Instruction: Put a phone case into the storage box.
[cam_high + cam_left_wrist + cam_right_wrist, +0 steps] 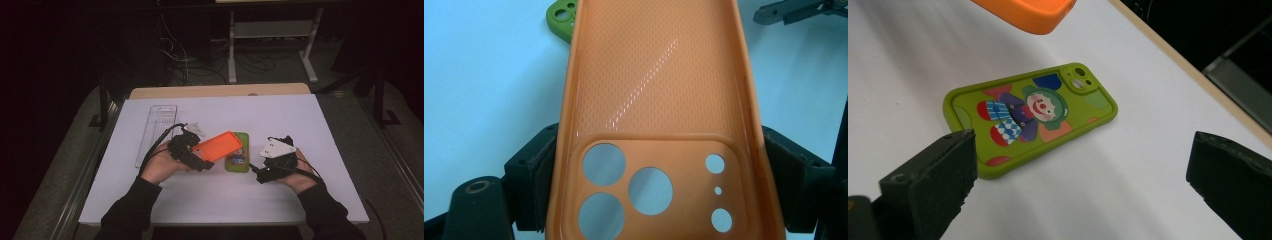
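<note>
An orange phone case [219,145] is held clamped in the left tongs [196,156] above the worktop [300,120]; the green phone [1030,117] lies flat, ungripped, before the wide-open right tongs [1080,175]. Fitting appears unfinished.

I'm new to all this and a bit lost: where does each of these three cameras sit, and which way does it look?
High view: above the person's side, looking forward and down on the white table; forearms, hands, both claws show.
Left gripper view: rides the left claw, looking along the clamped orange case.
Right gripper view: rides the open right claw, facing the green case.
All three share both cases.
</note>
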